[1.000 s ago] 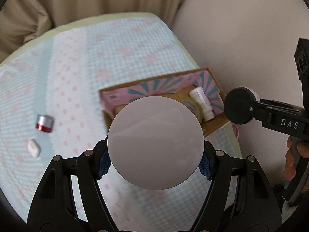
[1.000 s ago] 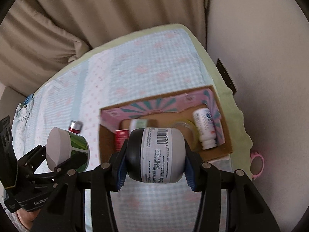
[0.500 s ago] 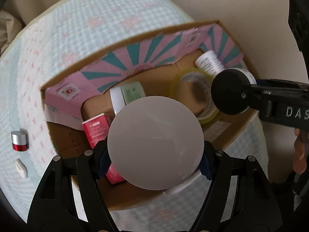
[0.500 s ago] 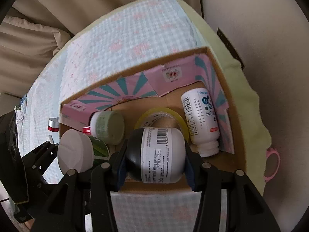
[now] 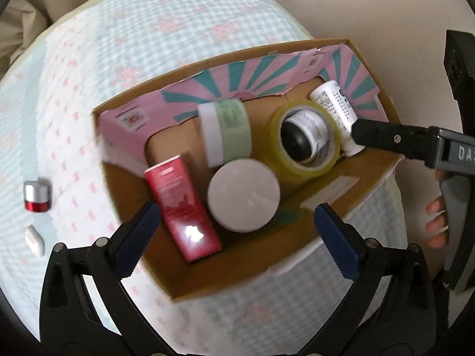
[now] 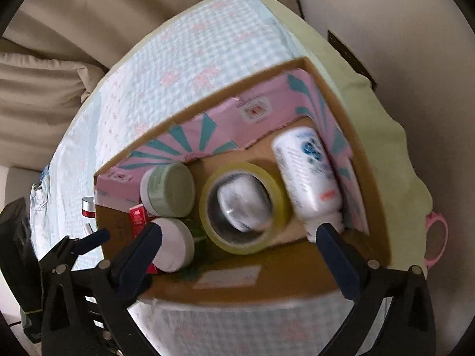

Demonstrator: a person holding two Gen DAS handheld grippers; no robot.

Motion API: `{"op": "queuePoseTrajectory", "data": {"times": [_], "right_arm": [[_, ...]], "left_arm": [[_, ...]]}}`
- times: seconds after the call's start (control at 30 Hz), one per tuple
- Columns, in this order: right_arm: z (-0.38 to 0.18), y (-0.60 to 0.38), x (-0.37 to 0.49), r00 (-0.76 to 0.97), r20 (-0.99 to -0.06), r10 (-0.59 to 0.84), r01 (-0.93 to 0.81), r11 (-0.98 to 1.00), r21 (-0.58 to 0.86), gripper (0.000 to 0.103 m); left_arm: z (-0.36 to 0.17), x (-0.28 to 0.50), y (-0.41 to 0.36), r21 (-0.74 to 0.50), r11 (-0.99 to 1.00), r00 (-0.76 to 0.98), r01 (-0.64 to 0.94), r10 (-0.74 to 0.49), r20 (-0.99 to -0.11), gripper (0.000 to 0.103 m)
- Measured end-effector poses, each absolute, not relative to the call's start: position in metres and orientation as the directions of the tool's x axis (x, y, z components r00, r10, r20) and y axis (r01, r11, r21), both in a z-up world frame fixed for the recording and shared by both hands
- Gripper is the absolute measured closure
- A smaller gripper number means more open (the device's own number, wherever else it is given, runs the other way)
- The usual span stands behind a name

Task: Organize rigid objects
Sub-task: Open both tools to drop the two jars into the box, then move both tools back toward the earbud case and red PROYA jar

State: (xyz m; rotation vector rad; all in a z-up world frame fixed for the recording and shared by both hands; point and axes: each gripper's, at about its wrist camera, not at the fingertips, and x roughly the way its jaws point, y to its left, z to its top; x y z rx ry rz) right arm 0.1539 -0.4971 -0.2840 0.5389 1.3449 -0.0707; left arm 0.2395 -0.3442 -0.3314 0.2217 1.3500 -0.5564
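Observation:
A cardboard box (image 5: 299, 222) (image 6: 371, 175) with pink and teal lining sits on the bed. Inside lie a white-lidded jar (image 5: 243, 194) (image 6: 173, 244), a black bottle with a white label (image 5: 301, 138) (image 6: 242, 203) within a yellow tape roll (image 5: 299, 166) (image 6: 234, 241), a pale green jar (image 5: 228, 132) (image 6: 167, 190), a red box (image 5: 181, 207) (image 6: 138, 218) and a white bottle (image 5: 335, 114) (image 6: 308, 172). My left gripper (image 5: 234, 240) (image 6: 89, 240) is open and empty above the white-lidded jar. My right gripper (image 6: 237, 252) is open and empty above the tape roll.
A small red and silver jar (image 5: 37, 197) (image 6: 88, 207) and a white lozenge-shaped piece (image 5: 34, 238) lie on the checked bedspread (image 5: 148, 44) left of the box. A beige wall (image 5: 386, 9) is close on the right. A pink ring (image 6: 436, 237) hangs at the bed's right edge.
Both grippers opened over the box. The left let go of the white-lidded jar, now lying in the box. The right let go of the black bottle, now inside the tape roll.

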Motion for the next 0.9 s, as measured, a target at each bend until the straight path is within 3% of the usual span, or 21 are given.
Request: {"op": "queuePoseTrajectory", "data": {"times": [0.37, 0.9], "right_arm": [[-0.265, -0.485, 0.144, 0.261, -0.935, 0.239, 0.352, 0.879, 0.322, 0.0], [-0.17, -0.44, 0.12, 0.388, -0.911, 0.141, 0.281, 0.923, 0.263, 0.0]], "left_arm": [[-0.294, 0.225, -0.316, -0.128, 0.874, 0.187, 0.469, -0.239, -0.953, 0.0], [-0.194, 0.185, -0.252, -0.083, 0.922, 0.349, 0.378, -0.225, -0.91, 0.0]]}}
